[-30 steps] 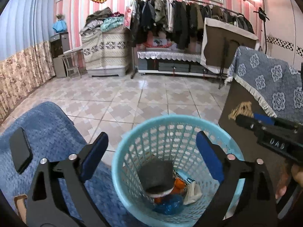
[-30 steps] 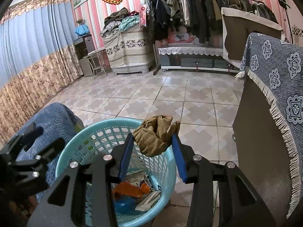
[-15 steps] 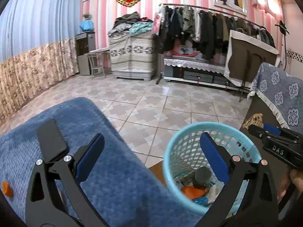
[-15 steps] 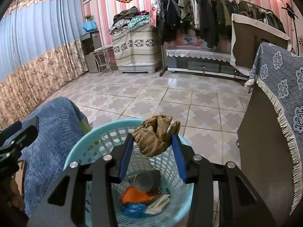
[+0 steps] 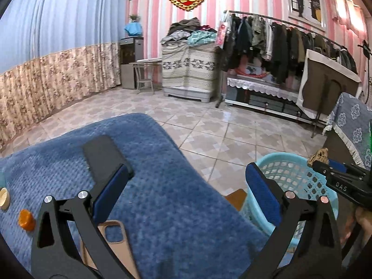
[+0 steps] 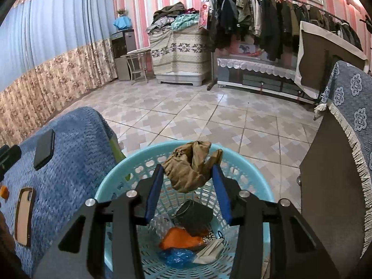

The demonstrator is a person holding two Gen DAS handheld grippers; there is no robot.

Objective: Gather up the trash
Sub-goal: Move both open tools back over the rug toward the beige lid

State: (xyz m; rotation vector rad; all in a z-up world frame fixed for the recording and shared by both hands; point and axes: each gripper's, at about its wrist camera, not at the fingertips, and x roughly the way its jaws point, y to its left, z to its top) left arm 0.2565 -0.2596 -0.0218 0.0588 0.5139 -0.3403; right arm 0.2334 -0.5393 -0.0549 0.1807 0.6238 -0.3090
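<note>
A crumpled tan wad [image 6: 191, 166], paper or thin cloth, hard to say which, hangs pinched between the blue pads of the right gripper [image 6: 187, 175]. It sits directly above the mouth of a light blue mesh waste basket [image 6: 246, 162] that stands on the tiled floor. The jaws are partly closed, pressing on both sides of the wad.

The right wrist view looks straight down into the basket and shows what is already inside: a dark round cup-like piece [image 6: 194, 214], something orange [image 6: 180, 239], a blue crinkled bag [image 6: 177, 257] and a pale folded scrap [image 6: 209, 251].

The left wrist view shows none of that; from there only the basket's rim and side wall [image 5: 293, 169] are seen at the lower right, with the tip of the right gripper [image 5: 325, 162] and the tan wad [image 5: 319, 154] over the rim.

That view shows more of the blue textured blanket [image 5: 162, 197] beside the basket. The left gripper [image 5: 188, 190] is held over it with its jaws spread wide and nothing between them. On the blanket lie a black phone [image 5: 102, 155], a tan phone case [image 5: 114, 232], an orange bottle cap [image 5: 26, 219] and a cream-coloured cap [image 5: 4, 197] at the far left edge.

To the right of the basket stands a dark cabinet draped with a blue flowered cloth [image 6: 348, 107].
</note>
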